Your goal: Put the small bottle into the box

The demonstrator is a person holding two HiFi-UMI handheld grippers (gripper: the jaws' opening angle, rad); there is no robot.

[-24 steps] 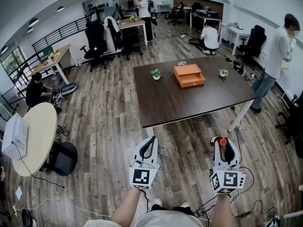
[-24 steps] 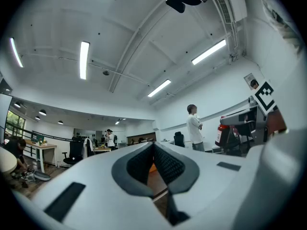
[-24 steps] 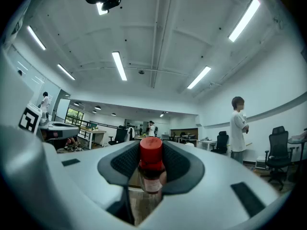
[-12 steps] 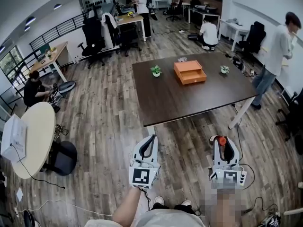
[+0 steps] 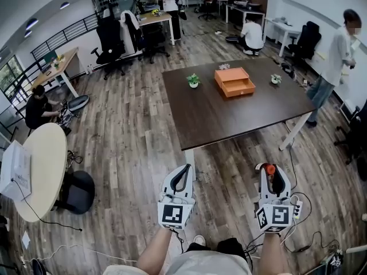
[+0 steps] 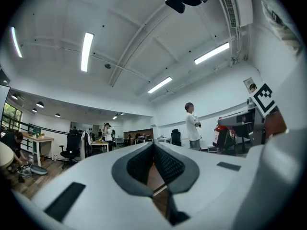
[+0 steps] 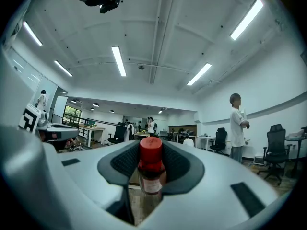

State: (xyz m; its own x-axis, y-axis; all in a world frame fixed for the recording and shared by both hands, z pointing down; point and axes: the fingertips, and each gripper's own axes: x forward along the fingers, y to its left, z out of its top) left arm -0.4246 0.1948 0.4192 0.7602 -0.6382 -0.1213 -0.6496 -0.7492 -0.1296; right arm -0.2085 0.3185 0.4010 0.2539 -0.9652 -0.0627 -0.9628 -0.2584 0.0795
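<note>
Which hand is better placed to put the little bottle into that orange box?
Right: the right hand-held gripper holds the red-capped bottle; the left hand-held gripper is shut and empty. The box lies ahead.

desk [image 5: 229, 119] and orange box [image 5: 235, 82] shifted slightly up and to the right in the head view, a white power strip [image 5: 296, 206] came into sight on the floor [image 5: 132, 130] at lower right, only one pale shoe [image 5: 199, 240] showed where two had been
</note>
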